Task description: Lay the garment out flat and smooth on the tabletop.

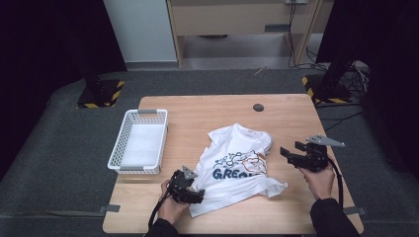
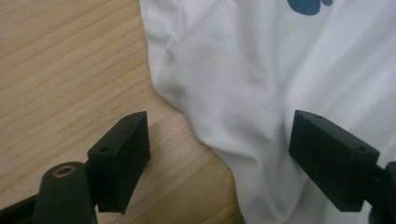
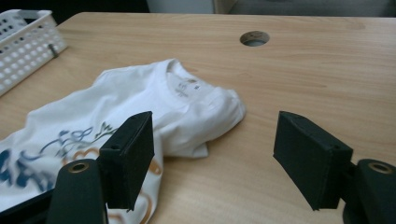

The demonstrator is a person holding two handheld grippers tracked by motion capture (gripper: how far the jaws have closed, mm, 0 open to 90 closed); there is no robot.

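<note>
A white T-shirt (image 1: 240,165) lies rumpled on the table (image 1: 291,113), print up, collar toward the far side and hem toward the person. It looks like the shirt is being spread or folded, and right now both hands are between grips.

The left gripper (image 1: 193,194) sits low at the near left corner of the shirt. In the left gripper view its jaws stand apart, one over bare wood and the other over the cloth, so the shirt's edge (image 2: 205,140) runs between them, but neither pad presses on it. Nothing is clamped.

The right gripper (image 1: 291,150) hovers off the shirt's right side, just beside the sleeve (image 3: 219,116), jaws apart with nothing between them but table.

A white basket (image 1: 140,143) stands well apart to the left, with nothing in it that I can see; I'd guess the shirt may end up there, though that's only a guess.

As I judge it, the next move calls for a fresh pinch: the left gripper has the hem lined up and need only close, while the right must come in lower to the sleeve or shoulder. The fabric is thin and creased, so each jaw should get under a single edge, or the shirt will bunch rather than pull flat.
</note>
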